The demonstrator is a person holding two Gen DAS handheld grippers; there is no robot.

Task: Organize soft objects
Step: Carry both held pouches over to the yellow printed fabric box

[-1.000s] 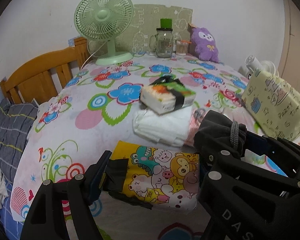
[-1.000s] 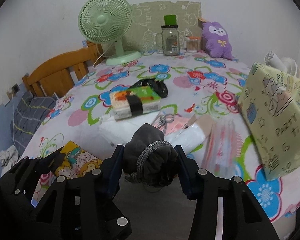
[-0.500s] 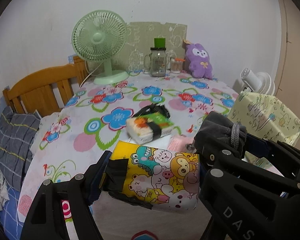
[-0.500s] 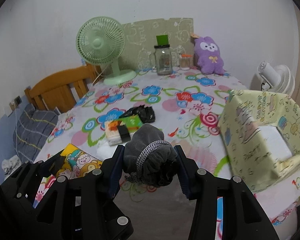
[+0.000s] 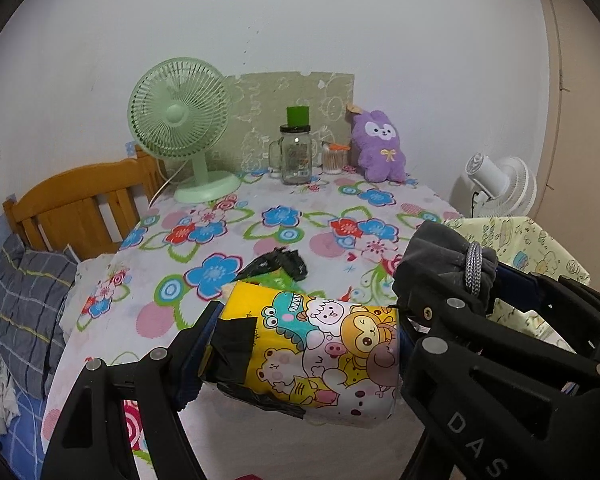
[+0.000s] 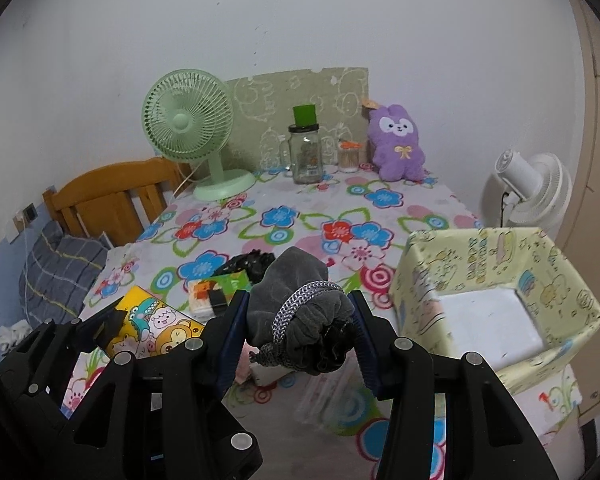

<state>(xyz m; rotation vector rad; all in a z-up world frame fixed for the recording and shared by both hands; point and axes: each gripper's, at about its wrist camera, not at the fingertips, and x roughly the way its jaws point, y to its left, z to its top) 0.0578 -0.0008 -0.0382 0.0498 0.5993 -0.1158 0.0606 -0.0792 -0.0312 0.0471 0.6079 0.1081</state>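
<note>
Yellow cartoon-printed soft tissue pack (image 5: 320, 344) is sitting clenched across its width between the jaws of the left gripper (image 5: 300, 348), and the grey velvety drawstring pouch (image 6: 300, 316) is gripped the same way by the right gripper (image 6: 296, 328) — both loads are hanging clear above the near edge of the flower-patterned tablecloth (image 5: 228, 216). Just right of the pouch, at the table's right edge, the pale green cartoon-printed open box (image 6: 480, 264) is gaping with a white floor showing; I am judging it to be the place these soft things are heading.

To do this carry well, the person is best keeping both squeezes as they are: the tissue pack is bulging around the pads, so a harder pinch is only going to crush it, while a looser one is risking a slip. The pouch is nearer the box, so it is sensibly going in first, brought over the near wall and lowered before the jaws are let go — the thin wall looks likely to buckle if knocked. Further in on the cloth, a second orange-and-green tissue pack (image 6: 216, 292) and a crumpled black plastic bag (image 6: 248, 264) are lying untouched.
</note>
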